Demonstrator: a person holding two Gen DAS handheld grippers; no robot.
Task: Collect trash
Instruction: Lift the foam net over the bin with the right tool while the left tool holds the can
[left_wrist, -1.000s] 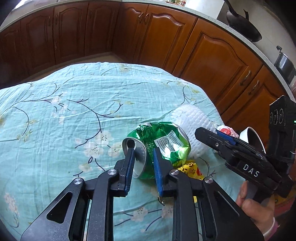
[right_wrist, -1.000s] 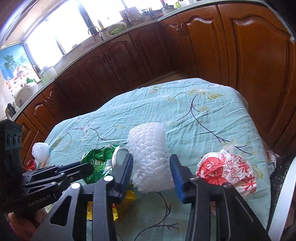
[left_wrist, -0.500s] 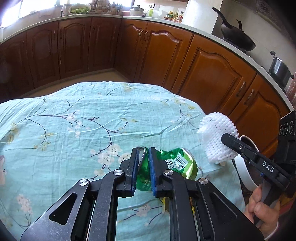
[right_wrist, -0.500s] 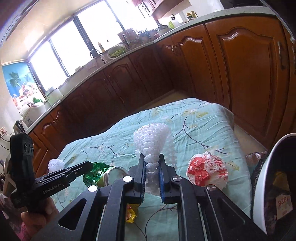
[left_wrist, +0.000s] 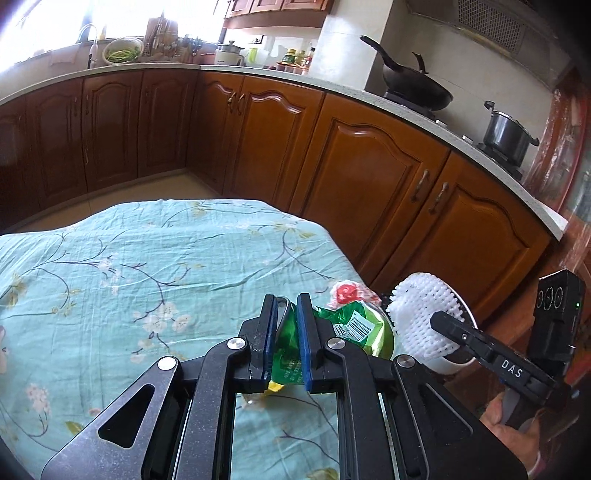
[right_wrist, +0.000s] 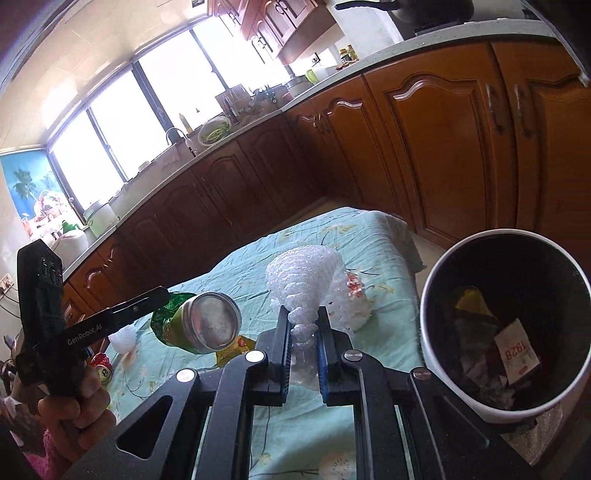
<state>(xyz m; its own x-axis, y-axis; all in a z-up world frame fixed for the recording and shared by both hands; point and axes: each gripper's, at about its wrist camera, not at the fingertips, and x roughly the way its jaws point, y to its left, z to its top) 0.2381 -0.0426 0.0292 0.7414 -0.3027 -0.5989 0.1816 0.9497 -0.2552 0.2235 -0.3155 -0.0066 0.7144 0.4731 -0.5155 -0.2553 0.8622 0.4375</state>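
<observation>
Left tool (left_wrist: 286, 334) hides green can (left_wrist: 347, 326) middle; bin (right_wrist: 443, 295) base cut off.

A desk (left_wrist: 155, 266) draped in a wrinkled teal cloth printed with dark branches and pale blossoms carries the litter. On it lie a crumpled white-and-red plastic bag (right_wrist: 360, 310), a yellow wrapper scrap (right_wrist: 232, 349), a small white foam-net ball (right_wrist: 123, 339) and a red can (right_wrist: 101, 363) near the left edge.
</observation>
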